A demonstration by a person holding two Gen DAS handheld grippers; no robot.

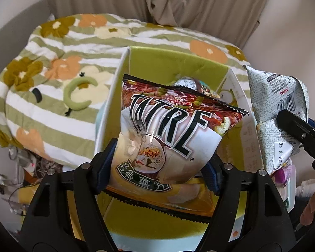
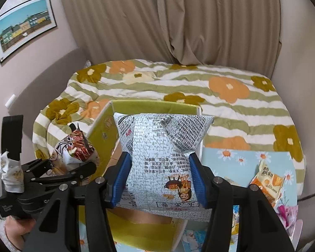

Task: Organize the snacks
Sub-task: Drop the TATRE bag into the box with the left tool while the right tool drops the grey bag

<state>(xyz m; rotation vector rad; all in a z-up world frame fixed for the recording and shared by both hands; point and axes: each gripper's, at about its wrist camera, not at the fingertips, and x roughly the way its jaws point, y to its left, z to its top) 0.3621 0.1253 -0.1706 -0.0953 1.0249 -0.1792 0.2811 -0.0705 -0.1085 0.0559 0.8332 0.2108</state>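
Two snack bags held over the green box

We hold a red-and-white chip bag (image 1: 168, 138) in our left gripper (image 1: 157, 168); its blue pads (image 1: 104, 168) sit against the bag's lower sides, though we cannot tell how firmly they press. The bag hangs tilted above the open green box (image 1: 178, 63), where another packet (image 1: 189, 85) already lies at the far end. Our right gripper (image 2: 160, 180) is clamped on a silver-grey printed bag (image 2: 163, 147), pinching it at the waist so that the top puffs out, also above the box. The box stands at the foot of a bed covered by a striped flowered quilt (image 2: 220, 109). To the right of the box, an orange snack packet (image 2: 268, 180) lies on a pale blue daisy-print surface (image 2: 231, 157).
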